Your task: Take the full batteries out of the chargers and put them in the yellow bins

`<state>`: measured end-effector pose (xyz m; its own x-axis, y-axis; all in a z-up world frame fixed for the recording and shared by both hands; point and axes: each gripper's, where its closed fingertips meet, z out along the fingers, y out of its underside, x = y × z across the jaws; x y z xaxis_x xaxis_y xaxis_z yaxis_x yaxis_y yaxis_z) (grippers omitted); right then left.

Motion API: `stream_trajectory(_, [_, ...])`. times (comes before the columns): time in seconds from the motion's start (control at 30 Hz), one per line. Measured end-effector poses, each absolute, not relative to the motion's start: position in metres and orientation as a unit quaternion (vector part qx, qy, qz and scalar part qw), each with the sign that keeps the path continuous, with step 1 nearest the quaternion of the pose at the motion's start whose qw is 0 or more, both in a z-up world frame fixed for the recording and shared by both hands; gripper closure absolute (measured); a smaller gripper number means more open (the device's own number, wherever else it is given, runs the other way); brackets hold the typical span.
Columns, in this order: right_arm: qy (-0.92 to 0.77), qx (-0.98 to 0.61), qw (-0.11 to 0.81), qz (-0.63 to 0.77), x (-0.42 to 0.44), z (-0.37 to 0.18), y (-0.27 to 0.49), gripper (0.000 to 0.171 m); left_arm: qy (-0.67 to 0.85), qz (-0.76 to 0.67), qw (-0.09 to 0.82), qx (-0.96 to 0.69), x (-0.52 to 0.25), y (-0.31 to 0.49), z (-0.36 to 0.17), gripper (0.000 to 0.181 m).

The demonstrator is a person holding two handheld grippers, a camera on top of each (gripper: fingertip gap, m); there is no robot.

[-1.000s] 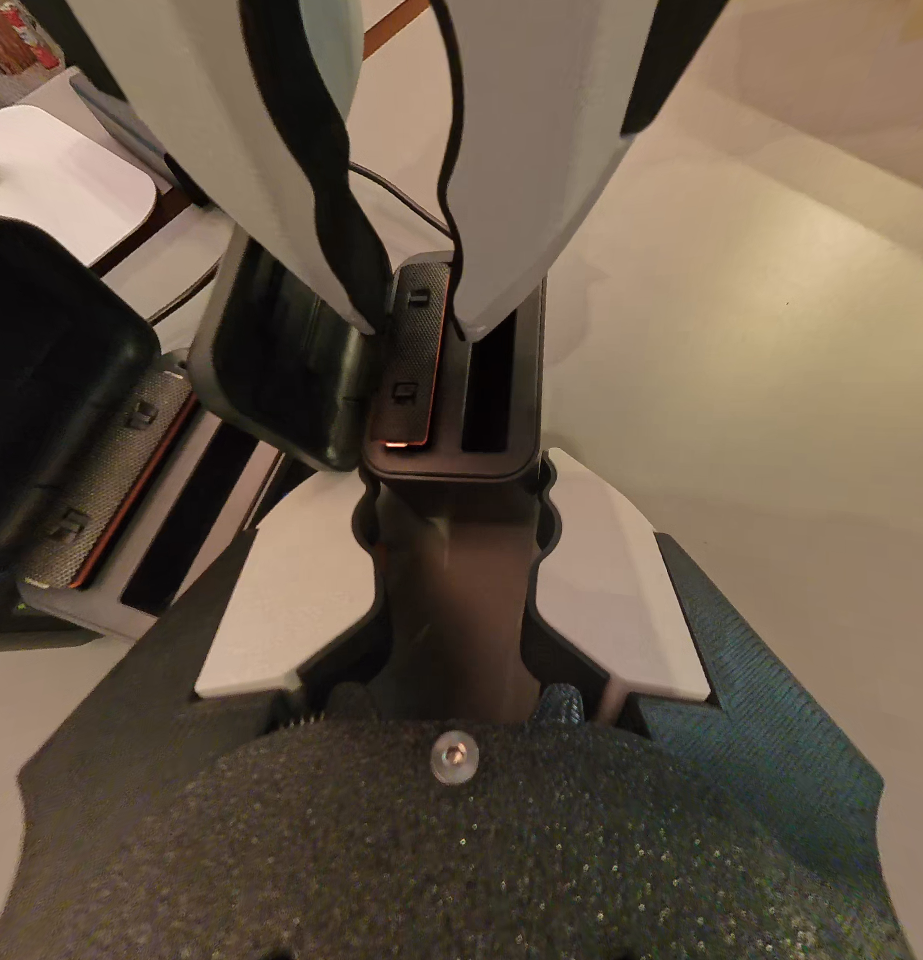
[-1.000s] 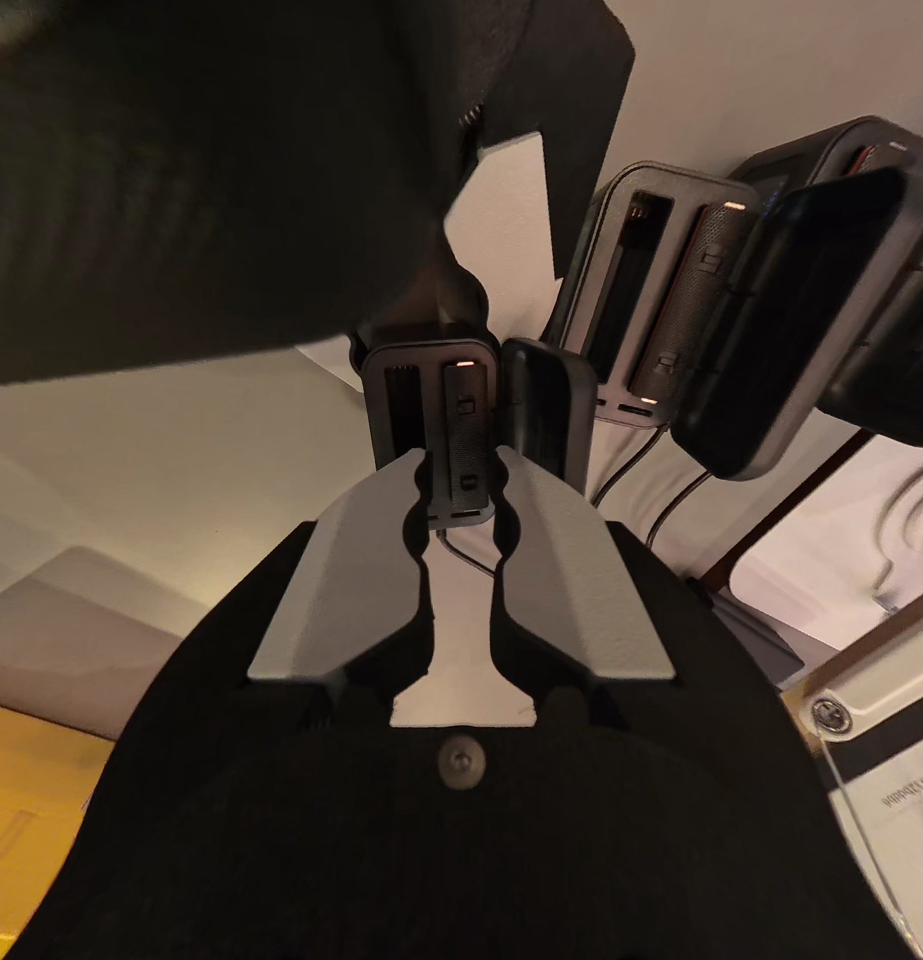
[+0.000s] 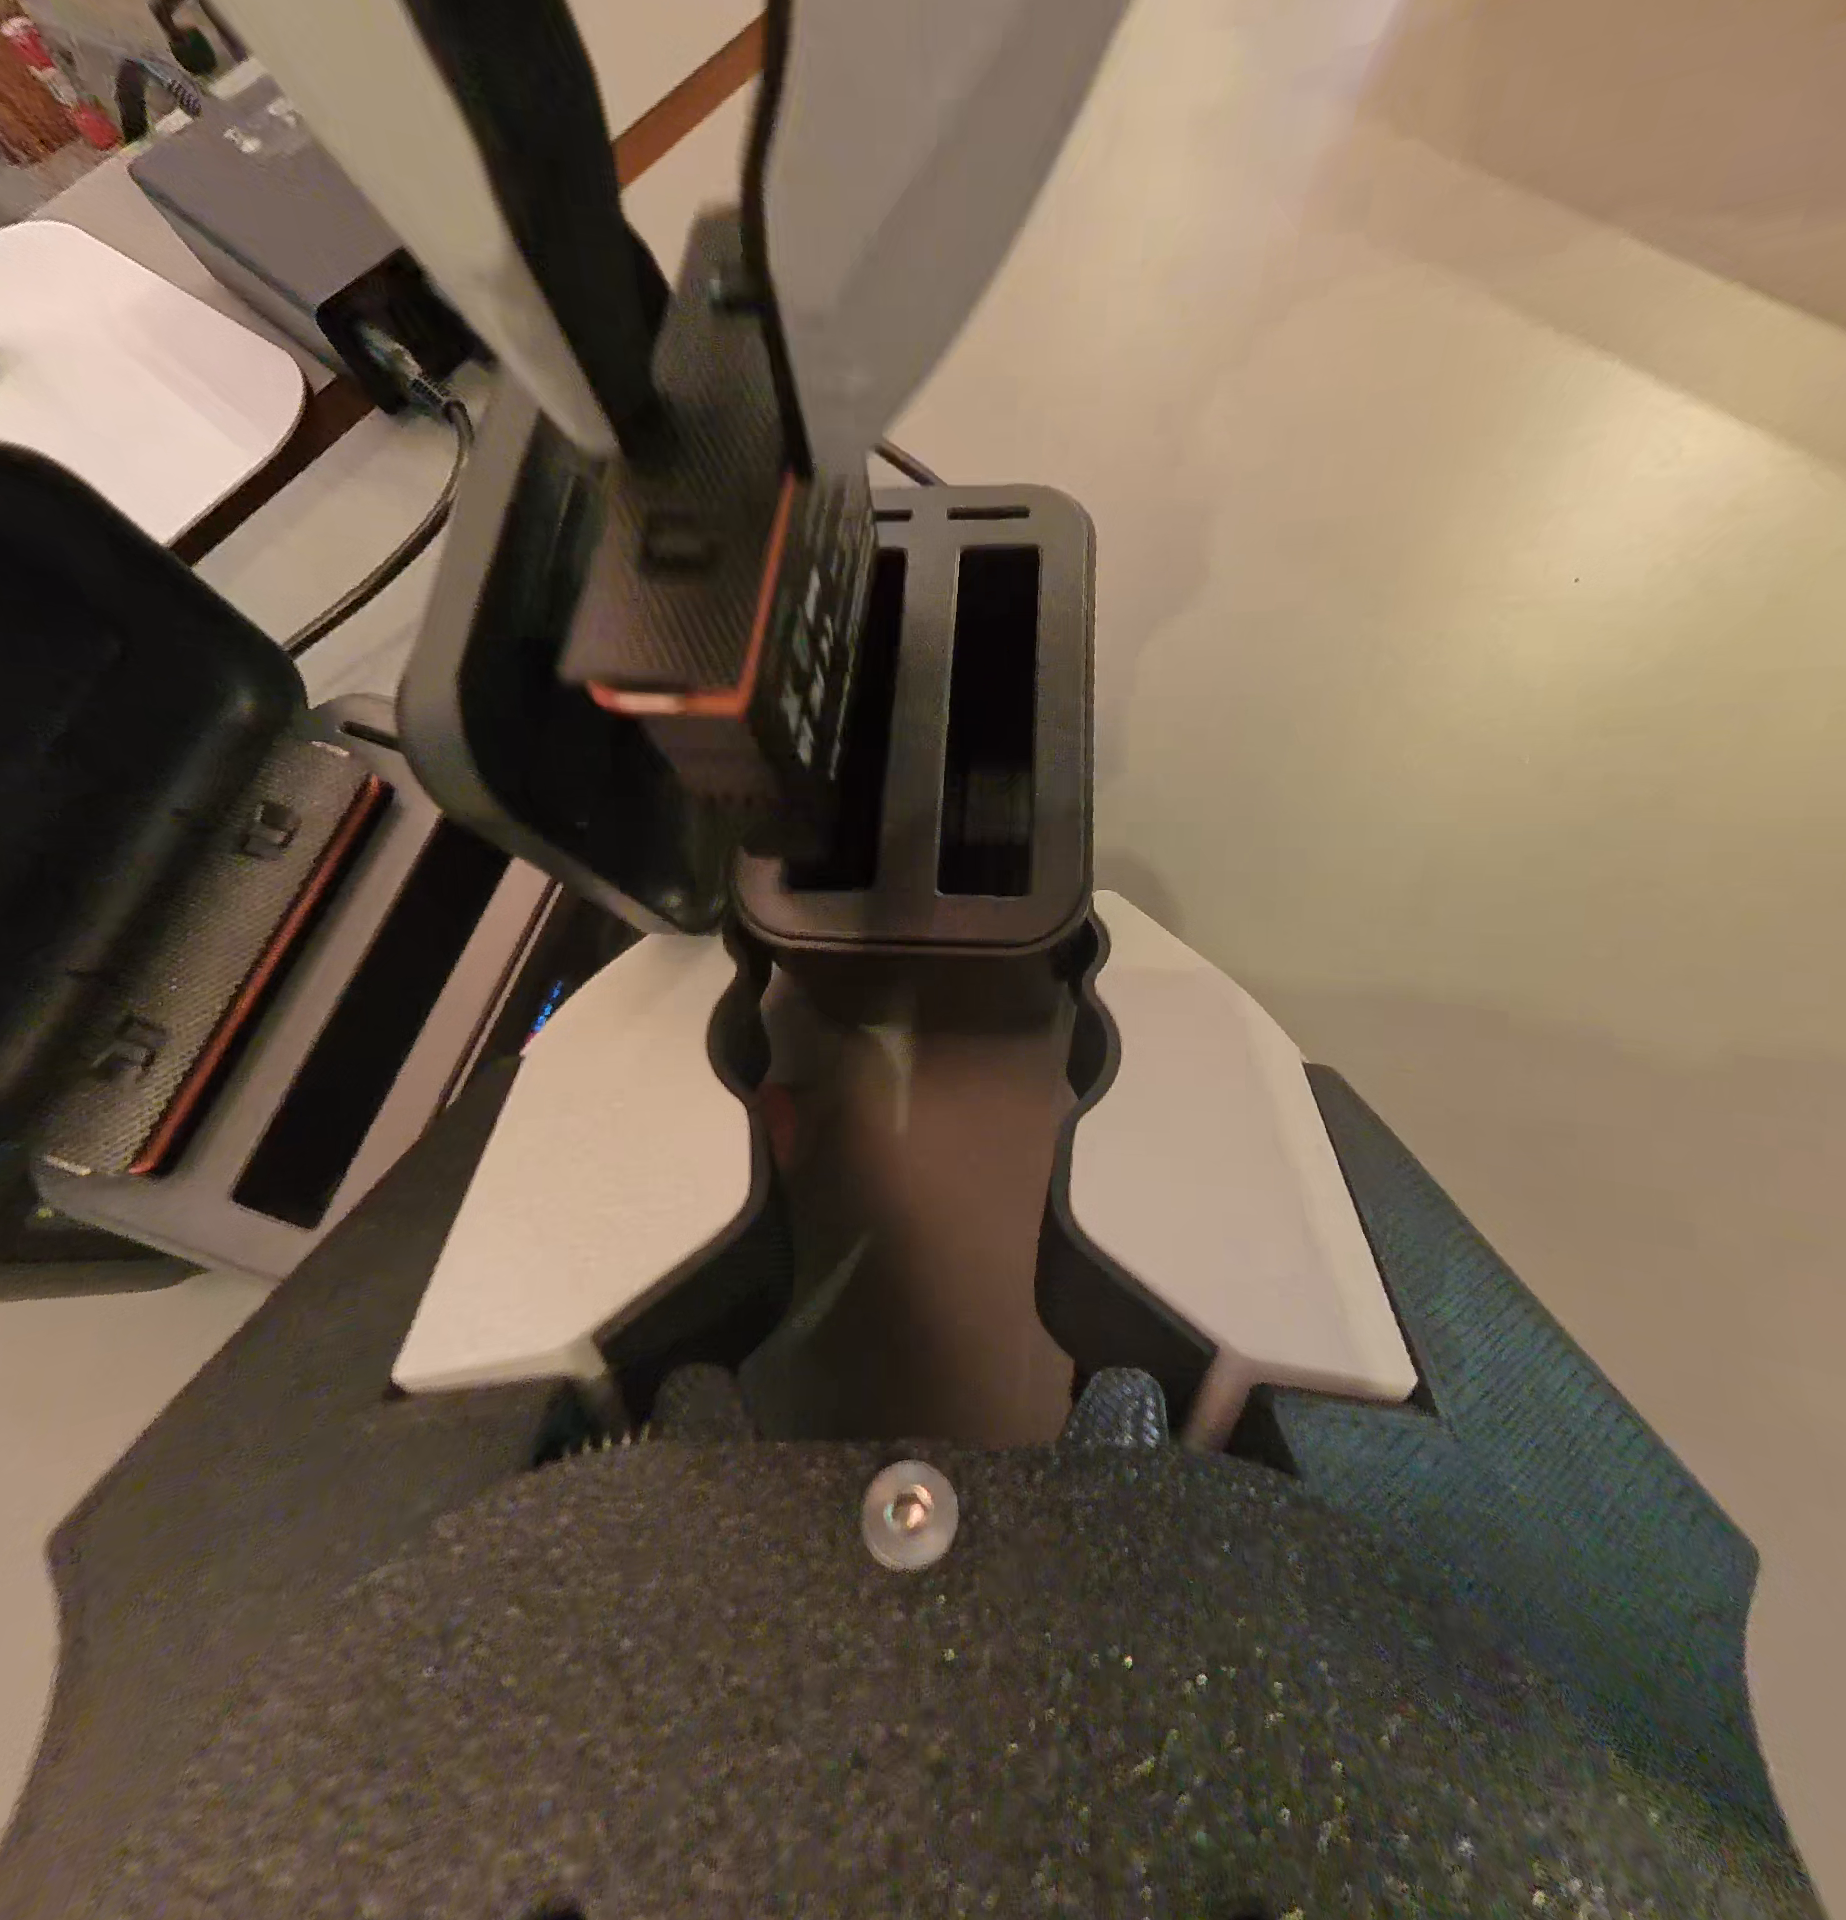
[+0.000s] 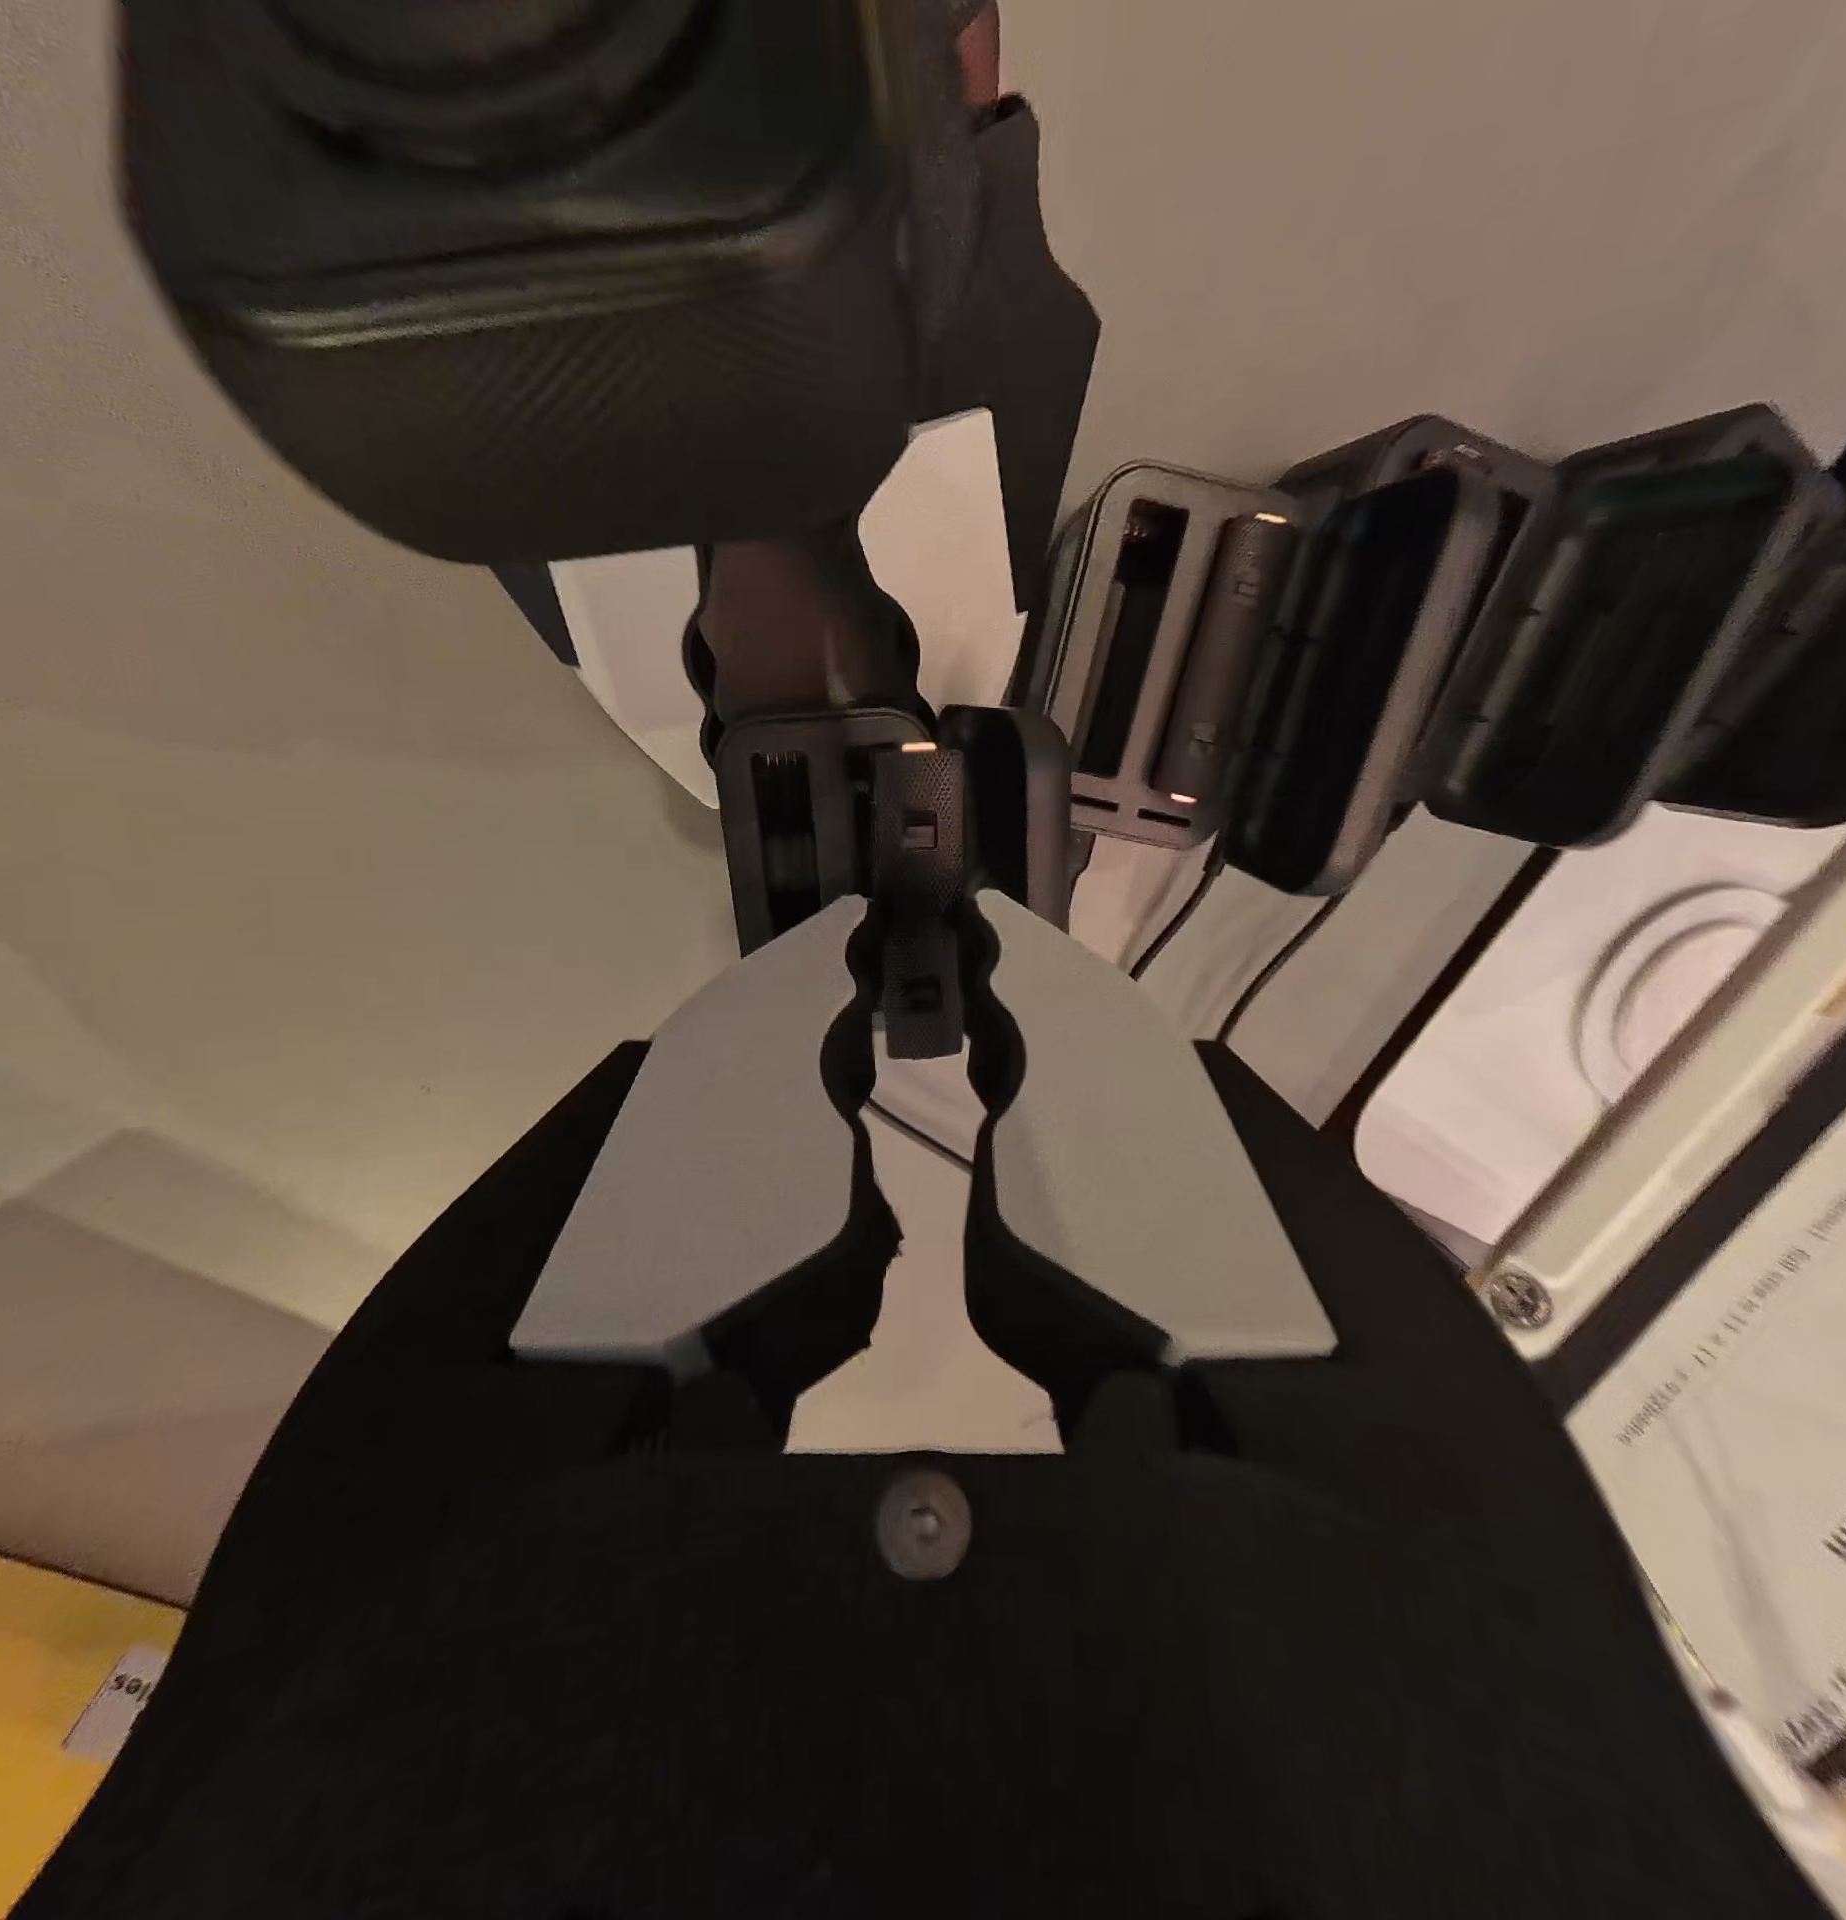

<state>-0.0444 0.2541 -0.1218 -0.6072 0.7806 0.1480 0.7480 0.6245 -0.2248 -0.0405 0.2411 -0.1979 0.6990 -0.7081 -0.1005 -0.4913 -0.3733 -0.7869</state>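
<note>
My right tongs (image 4: 914,971) grip a battery (image 4: 919,904) lifted nearly clear of the charger (image 3: 929,717) my left tongs (image 3: 914,966) clamp (neighbouring charger (image 4: 1147,675) still loaded); binning remains.

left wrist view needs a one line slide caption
Left gripper braces the charger while the right gripper lifts a battery out of its slot.

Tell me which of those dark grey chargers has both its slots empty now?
The dark grey charger clamped by the left gripper: its black battery is lifted out by the right gripper. The neighbouring charger holds one.
</note>
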Motion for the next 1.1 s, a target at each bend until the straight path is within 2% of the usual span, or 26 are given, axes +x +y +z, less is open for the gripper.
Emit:
stream_trajectory(0.03, [-0.892,-0.429,0.122,0.074,-0.044,-0.115,0.252,0.158,0.366,-0.128,0.424,-0.818,-0.04,0.241,-0.198,0.124])
stream_trajectory(0.17, [-0.875,-0.448,0.15,0.107,-0.036,-0.075,0.238,0.158,0.366,-0.131,0.424,-0.818,-0.041,0.241,-0.198,0.124])
stream_trajectory(0.3, [-0.848,-0.478,0.216,0.078,-0.003,-0.019,0.24,0.158,0.366,-0.126,0.424,-0.819,-0.041,0.241,-0.198,0.124])
stream_trajectory(0.43, [-0.798,-0.544,0.259,0.021,0.069,0.025,0.243,0.158,0.367,-0.127,0.432,-0.814,-0.042,0.239,-0.196,0.117])
stream_trajectory(0.57, [-0.732,-0.625,0.268,-0.039,0.161,0.041,0.243,0.158,0.36,-0.129,0.444,-0.81,-0.044,0.238,-0.192,0.117])
stream_trajectory(0.7, [-0.671,-0.694,0.245,-0.086,0.251,0.027,0.231,0.158,0.355,-0.125,0.453,-0.808,-0.048,0.237,-0.19,0.117])
stream_trajectory(0.83, [-0.63,-0.743,0.204,-0.094,0.317,-0.015,0.206,0.158,0.355,-0.118,0.459,-0.806,-0.051,0.234,-0.189,0.119])
stream_trajectory(1.1, [-0.619,-0.773,0.123,-0.065,0.367,-0.131,0.162,0.158,0.344,-0.109,0.47,-0.805,-0.056,0.231,-0.187,0.123])
